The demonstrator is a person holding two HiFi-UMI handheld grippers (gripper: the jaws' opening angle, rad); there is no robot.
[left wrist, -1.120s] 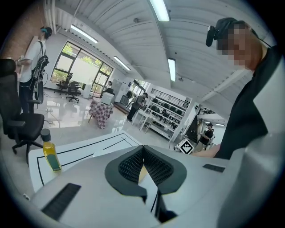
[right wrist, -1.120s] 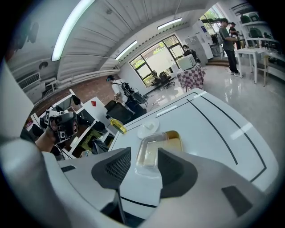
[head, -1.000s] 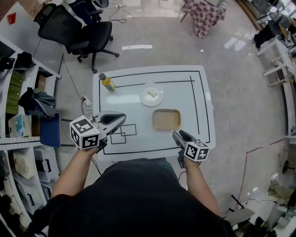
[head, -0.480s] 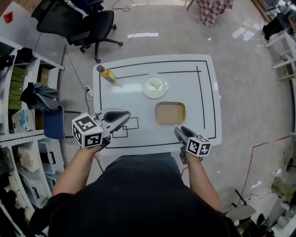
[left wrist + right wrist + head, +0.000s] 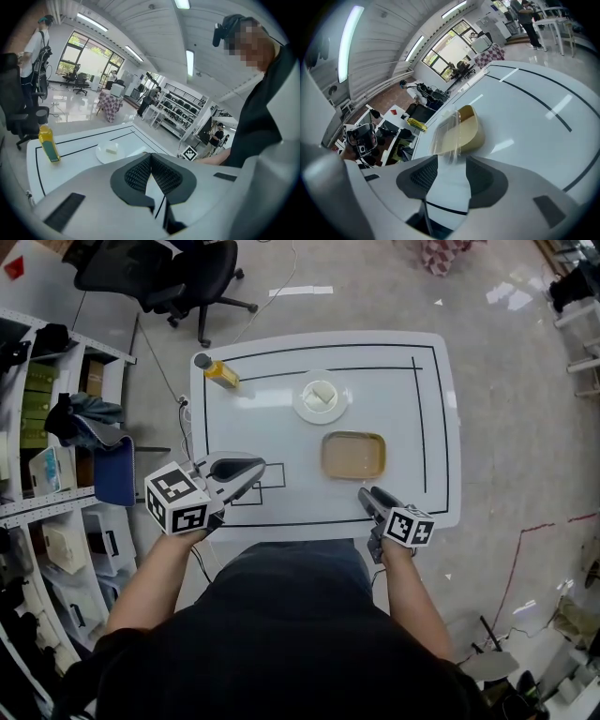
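Observation:
A white table [image 5: 412,484] with a black border line carries three things. A clear tray of tan stuff [image 5: 354,455] lies right of the middle, a white plate [image 5: 322,399] with a pale block lies beyond it, and a yellow bottle [image 5: 220,373] stands at the far left corner. My right gripper [image 5: 367,496] is open over the near edge, just short of the tray [image 5: 457,129], with nothing between its fingers. My left gripper [image 5: 255,468] hovers shut and empty over the near left. In its own view the left gripper [image 5: 151,157] points toward the plate [image 5: 111,150] and bottle [image 5: 47,143].
A black office chair [image 5: 178,268] stands past the table's far left corner. Shelving with boxes [image 5: 37,418] and a blue seat [image 5: 114,482] run along the left. Other people stand far off in the hall [image 5: 35,51]. A bare polished floor [image 5: 525,427] surrounds the table.
My right gripper has moved closer to the tray, which now fills more of its view. My left gripper has swung so the plate comes into its view. Both hold nothing.

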